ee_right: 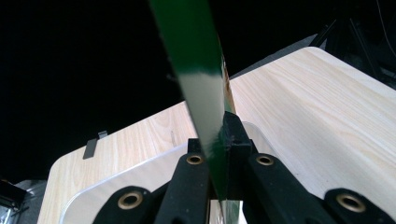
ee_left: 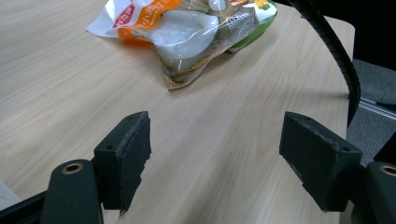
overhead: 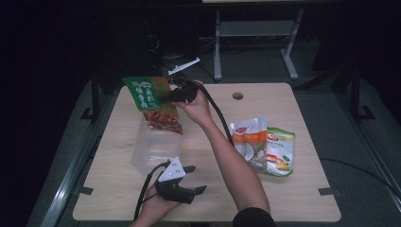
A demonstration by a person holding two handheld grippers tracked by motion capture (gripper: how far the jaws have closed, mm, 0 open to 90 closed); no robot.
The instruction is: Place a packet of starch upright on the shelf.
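A green and red snack packet (overhead: 153,103) hangs over a clear plastic container (overhead: 153,149) on the table's left half. My right gripper (overhead: 174,94) is shut on the packet's top right edge and holds it up. In the right gripper view the packet (ee_right: 198,88) is seen edge-on, pinched between the two black jaws, with the container's rim (ee_right: 116,179) below. My left gripper (overhead: 196,178) rests near the table's front edge, to the right of the container's front, open with nothing between its fingers (ee_left: 128,154).
Two more food packets lie on the right half of the table, an orange and white one (overhead: 249,142) partly over a green one (overhead: 281,151). The orange packet (ee_left: 187,32) lies ahead of the left gripper. A round hole (overhead: 238,96) sits near the far edge.
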